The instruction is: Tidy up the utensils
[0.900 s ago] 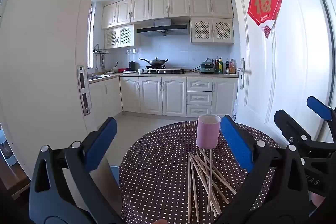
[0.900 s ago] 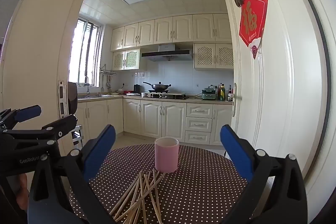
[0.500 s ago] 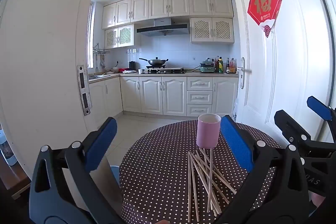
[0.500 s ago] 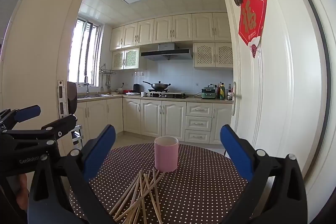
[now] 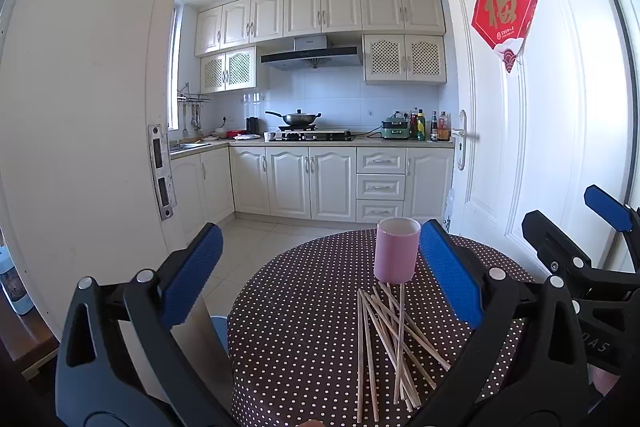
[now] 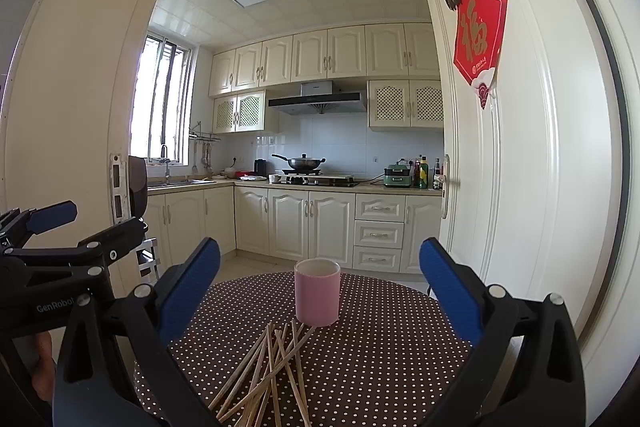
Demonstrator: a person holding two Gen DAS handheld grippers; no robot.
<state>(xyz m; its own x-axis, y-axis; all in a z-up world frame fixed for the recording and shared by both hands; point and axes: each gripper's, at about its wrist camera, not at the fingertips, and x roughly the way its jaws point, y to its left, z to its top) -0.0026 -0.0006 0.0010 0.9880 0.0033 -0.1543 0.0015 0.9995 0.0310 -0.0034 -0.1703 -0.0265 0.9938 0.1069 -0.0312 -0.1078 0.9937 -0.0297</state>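
Chopsticks lie in a loose crossed pile on my round polka-dot table, just in front of the upright pink cup, with some tips reaching its base. I have my left gripper spread wide with nothing between its blue pads, off the table's left part. My right gripper gapes equally wide and empty, framing cup and pile.
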